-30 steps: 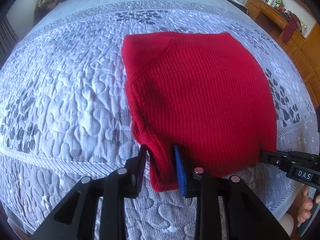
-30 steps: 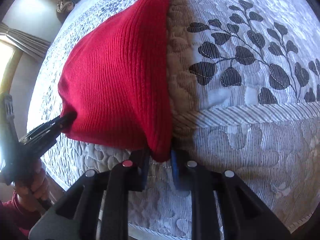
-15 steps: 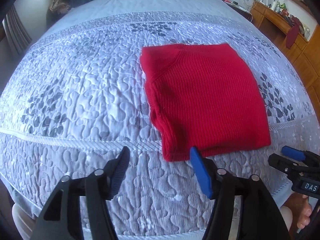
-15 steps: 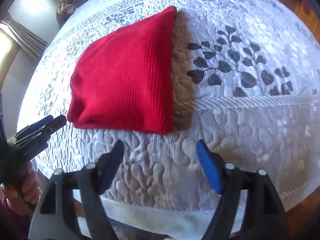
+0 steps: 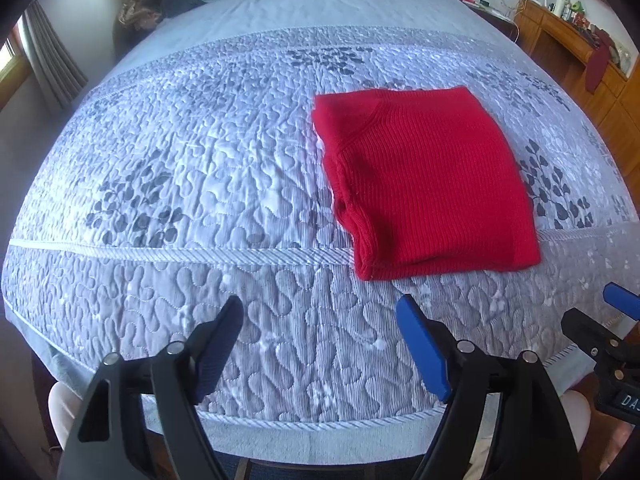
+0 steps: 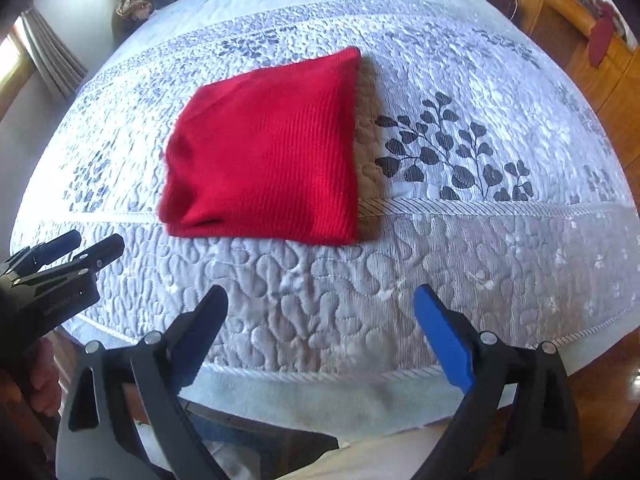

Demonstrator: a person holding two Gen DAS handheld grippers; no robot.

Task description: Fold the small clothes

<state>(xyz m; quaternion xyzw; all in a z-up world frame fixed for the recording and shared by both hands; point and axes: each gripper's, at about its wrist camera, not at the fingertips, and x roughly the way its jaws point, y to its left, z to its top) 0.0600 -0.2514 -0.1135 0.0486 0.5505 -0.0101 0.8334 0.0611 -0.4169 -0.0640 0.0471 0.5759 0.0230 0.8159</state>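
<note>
On the quilted bed [image 5: 200, 184], a folded red sweater [image 5: 432, 184] is lying flat; left gripper [image 5: 320, 344] and right gripper [image 6: 320, 332] are hovering apart-jawed, empty, likely because folding looks finished.

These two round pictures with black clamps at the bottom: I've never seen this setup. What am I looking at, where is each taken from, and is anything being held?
There is no robot here. A person holds a clamp-like tool in each hand, and each tool carries a wide-angle camera looking out along its two fingers. One picture comes from the left gripper, the other from the right gripper; each tool also shows at the edge of the other's picture. Both look at a bed with a quilted bedspread. On it lies a folded red sweater. Both grippers are open and hold nothing; the sweater lies beyond their fingers, untouched.
</note>
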